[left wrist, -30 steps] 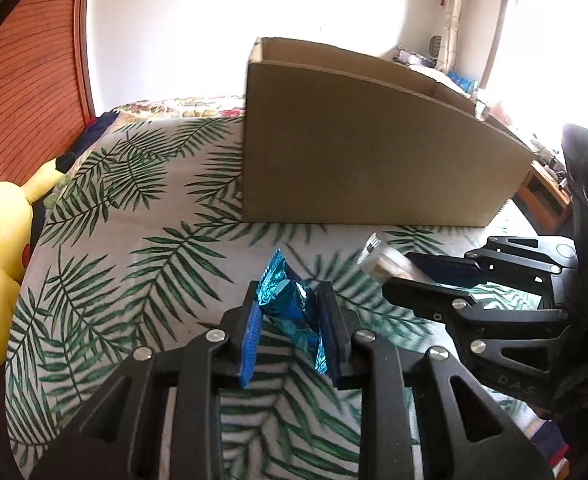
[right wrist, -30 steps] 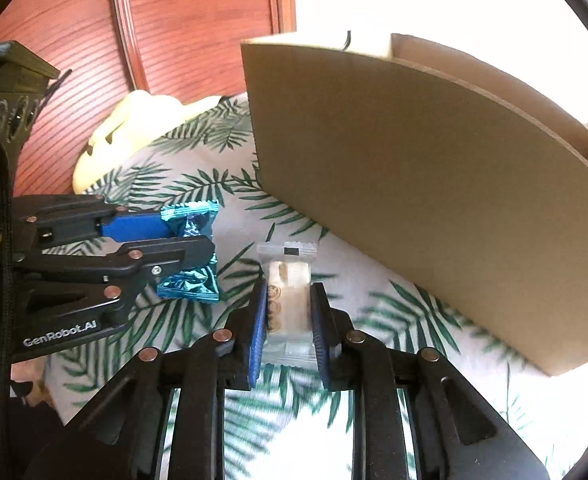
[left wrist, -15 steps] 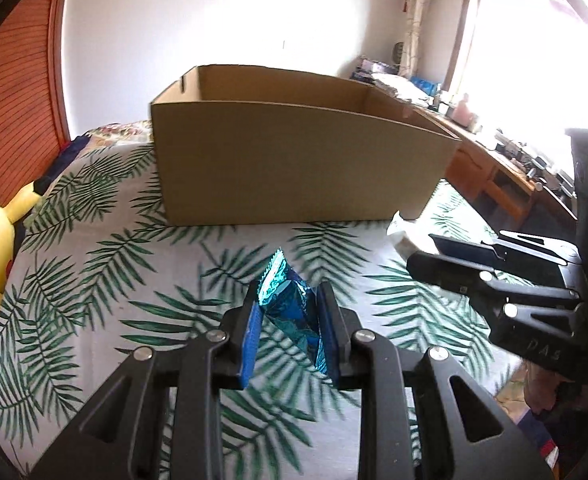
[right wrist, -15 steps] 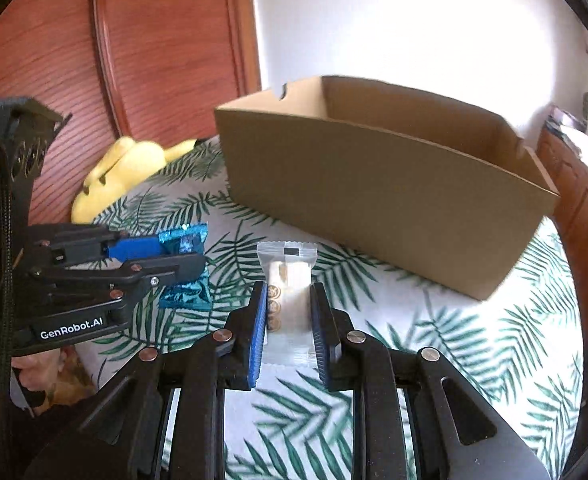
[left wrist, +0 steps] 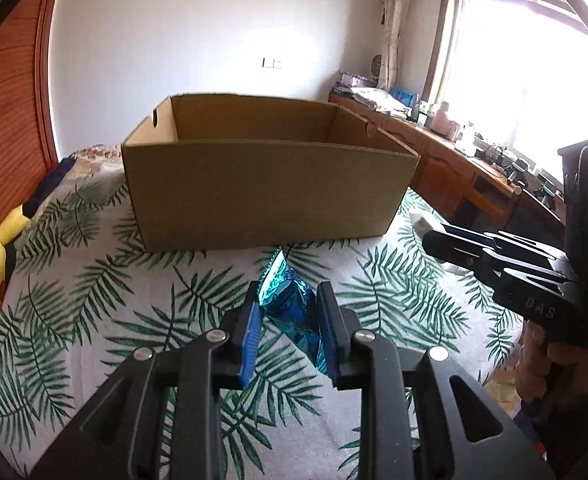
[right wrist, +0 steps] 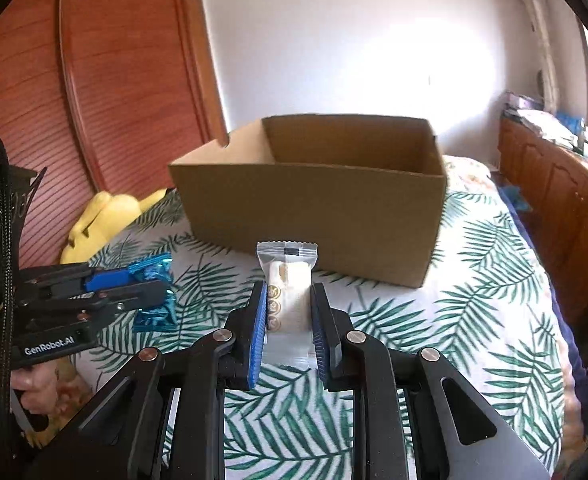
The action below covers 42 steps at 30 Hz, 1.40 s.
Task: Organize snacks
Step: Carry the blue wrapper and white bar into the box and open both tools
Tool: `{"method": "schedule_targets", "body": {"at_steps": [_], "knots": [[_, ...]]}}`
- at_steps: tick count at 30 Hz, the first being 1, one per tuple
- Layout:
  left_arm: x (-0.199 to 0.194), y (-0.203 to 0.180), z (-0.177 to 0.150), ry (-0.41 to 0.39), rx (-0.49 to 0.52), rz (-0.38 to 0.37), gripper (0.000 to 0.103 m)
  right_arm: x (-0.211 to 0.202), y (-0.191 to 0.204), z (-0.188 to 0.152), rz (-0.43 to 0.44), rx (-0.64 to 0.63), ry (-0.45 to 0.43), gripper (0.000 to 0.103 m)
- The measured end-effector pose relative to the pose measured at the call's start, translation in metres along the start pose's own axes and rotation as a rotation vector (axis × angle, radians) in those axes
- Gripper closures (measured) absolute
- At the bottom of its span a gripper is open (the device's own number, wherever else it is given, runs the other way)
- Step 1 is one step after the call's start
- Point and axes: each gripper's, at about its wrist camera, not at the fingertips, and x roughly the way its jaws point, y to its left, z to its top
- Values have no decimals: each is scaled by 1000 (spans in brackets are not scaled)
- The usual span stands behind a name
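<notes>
My left gripper (left wrist: pixel 290 304) is shut on a crinkled blue foil snack packet (left wrist: pixel 290 308), held above the palm-print bedspread (left wrist: pixel 94 320). My right gripper (right wrist: pixel 288 300) is shut on a clear-wrapped white snack bar (right wrist: pixel 288 280), upright between the blue pads. An open cardboard box (left wrist: pixel 262 196) stands ahead of both grippers on the bed; its inside walls (right wrist: pixel 349 140) show, the bottom is hidden. The left gripper (right wrist: pixel 150 280) with the blue packet (right wrist: pixel 154 292) appears at the left of the right wrist view. The right gripper (left wrist: pixel 437 240) reaches in from the right of the left wrist view.
A yellow plush toy (right wrist: pixel 102 220) lies at the bed's left side against a red-brown wooden headboard (right wrist: pixel 94 100). A wooden desk (left wrist: pixel 453 168) with clutter runs along the right under a bright window. A hand (right wrist: pixel 34 392) grips the left tool's handle.
Both grippers have risen and pulled back from the box, which now looks smaller and shows its open top. Each keeps its snack.
</notes>
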Motion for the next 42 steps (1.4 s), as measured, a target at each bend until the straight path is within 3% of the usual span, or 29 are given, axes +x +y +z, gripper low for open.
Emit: {"method": "schedule_targets", "body": {"at_steps": [16,27,42], "knots": [[-12,-12,57,-85,102,21,78,-22,-13,40,-76,-29,-83,84],[-6,-4,95,-116,117,54,78,-9,-17,74,-116,-56,-99,84],[33,17,119,-88,115,89,78,32,-24,97,-121,-55,-61,84]]}}
